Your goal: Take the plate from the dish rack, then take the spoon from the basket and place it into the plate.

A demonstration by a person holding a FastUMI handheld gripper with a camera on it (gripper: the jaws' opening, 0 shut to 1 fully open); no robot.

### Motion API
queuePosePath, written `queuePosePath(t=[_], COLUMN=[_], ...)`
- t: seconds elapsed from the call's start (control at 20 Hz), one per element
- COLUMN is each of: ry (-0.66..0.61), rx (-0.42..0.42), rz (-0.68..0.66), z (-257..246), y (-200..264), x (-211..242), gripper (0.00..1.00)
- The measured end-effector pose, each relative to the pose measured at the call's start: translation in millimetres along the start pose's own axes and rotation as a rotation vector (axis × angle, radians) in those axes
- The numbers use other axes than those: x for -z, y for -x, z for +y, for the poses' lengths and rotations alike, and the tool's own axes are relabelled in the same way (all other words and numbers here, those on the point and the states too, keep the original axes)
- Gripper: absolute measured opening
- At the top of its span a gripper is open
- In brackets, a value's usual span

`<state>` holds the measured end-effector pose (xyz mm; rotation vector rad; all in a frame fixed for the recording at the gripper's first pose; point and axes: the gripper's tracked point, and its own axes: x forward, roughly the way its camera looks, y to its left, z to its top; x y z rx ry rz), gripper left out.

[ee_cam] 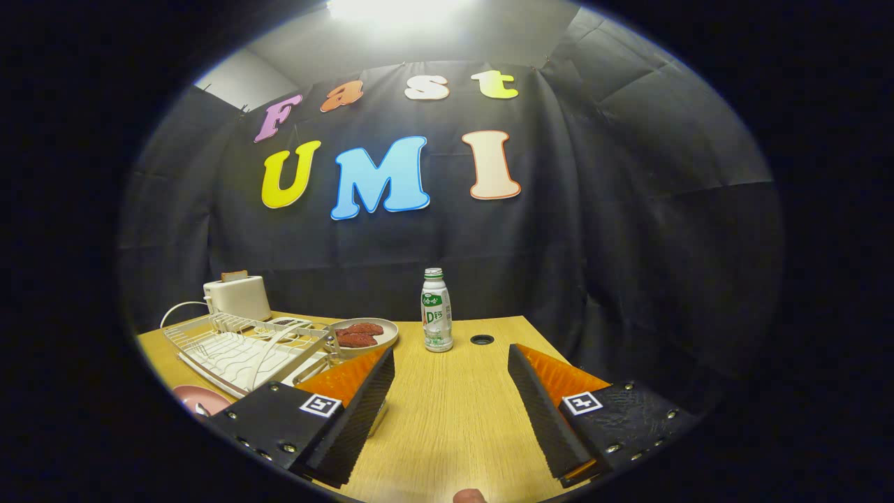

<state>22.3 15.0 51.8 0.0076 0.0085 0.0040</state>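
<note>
So the hand-held gripper [450, 363] is spread wide with nothing between its fingers, just bare wood-grain surface [454, 419] under the gap. The surface is a light tan top with a small round cable hole [481, 339] set in it, just right of a white bottle [436, 311] with a green cap that stands upright a bit ahead of the fingers.

Off to the left sits a white wire dish rack [241, 346], and I can't make out any plate standing in it. Just beside the rack, at its near corner, there's a pink plate [202, 399] lying flat on the surface, with what looks like a bit of a spoon [200, 409] at its edge, though it's too small to be sure. Behind the rack there's a white toaster [237, 296] with a slice poking out, and its cord [178, 311] loops off to the side. Between the rack and the bottle is a grey dish [367, 334] holding something red.

Room-wise: black cloth hung all around as the wall, and a bright light overhead.
</note>
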Motion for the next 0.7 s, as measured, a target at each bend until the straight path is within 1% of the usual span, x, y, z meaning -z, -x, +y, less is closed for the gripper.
queuePosePath(t=[0.1, 0.25, 0.45, 0.5, 0.55, 0.7], ry=[0.010, -0.013, -0.024, -0.015, -0.020, -0.004], rx=[0.002, -0.001, 0.002, 0.013, 0.012, 0.006], rz=[-0.003, 0.011, 0.056, 0.043, 0.063, 0.058], z=[-3, -6, -9, -12, -13, -9], y=[-9, -14, -7, -5, -1, 11], x=[11, 32, 57, 55, 59, 60], gripper=[1.00, 0.99, 0.99, 0.99, 1.00, 0.99])
